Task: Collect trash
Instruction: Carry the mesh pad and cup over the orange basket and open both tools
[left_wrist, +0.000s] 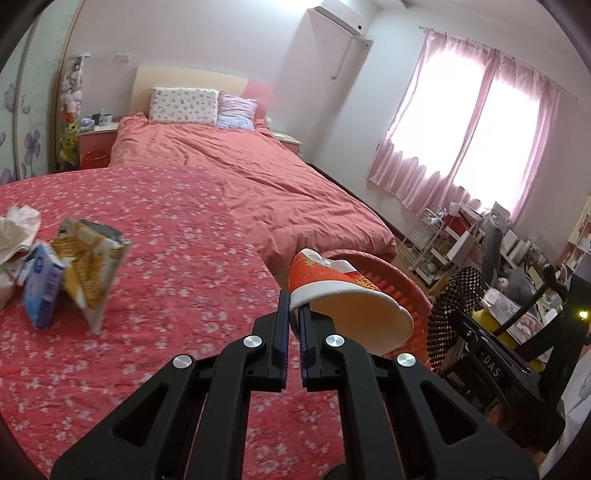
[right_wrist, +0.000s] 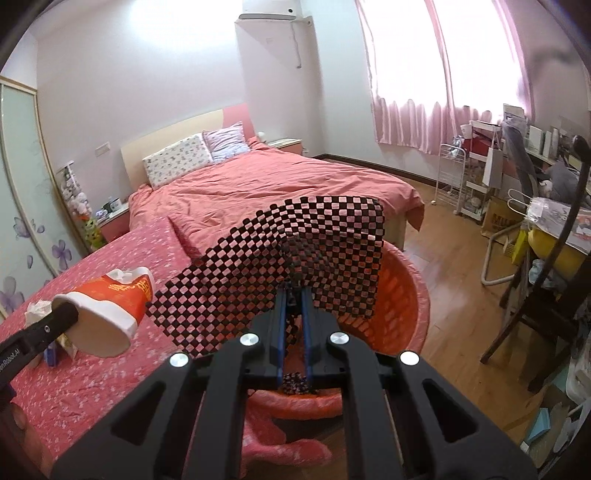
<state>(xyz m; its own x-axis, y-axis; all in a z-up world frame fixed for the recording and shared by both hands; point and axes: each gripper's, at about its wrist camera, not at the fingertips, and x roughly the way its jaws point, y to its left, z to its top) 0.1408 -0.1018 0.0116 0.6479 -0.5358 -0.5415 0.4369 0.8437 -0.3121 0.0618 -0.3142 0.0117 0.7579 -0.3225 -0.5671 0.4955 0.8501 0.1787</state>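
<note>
The bed (left_wrist: 147, 332) fills the left of the room, and a red basket (right_wrist: 410, 295) stands on the floor just beside its near right corner. Over the basket hangs a checkered mesh mat (right_wrist: 295, 251), soft and limp, drooping in folds; the right gripper (right_wrist: 294, 295) has its fingers pinching one edge, which looks enough for something so light. The left gripper (left_wrist: 294, 306) pinches the rim of a red paper cup (left_wrist: 340, 291) held above the bed edge near the basket; thin-walled, it probably crushes easily, so the rim is the sensible hold. Far left on the bed lie a yellow wrapper (left_wrist: 88, 258), a blue carton (left_wrist: 40, 284) and tissue (left_wrist: 18, 229), all light.
</note>
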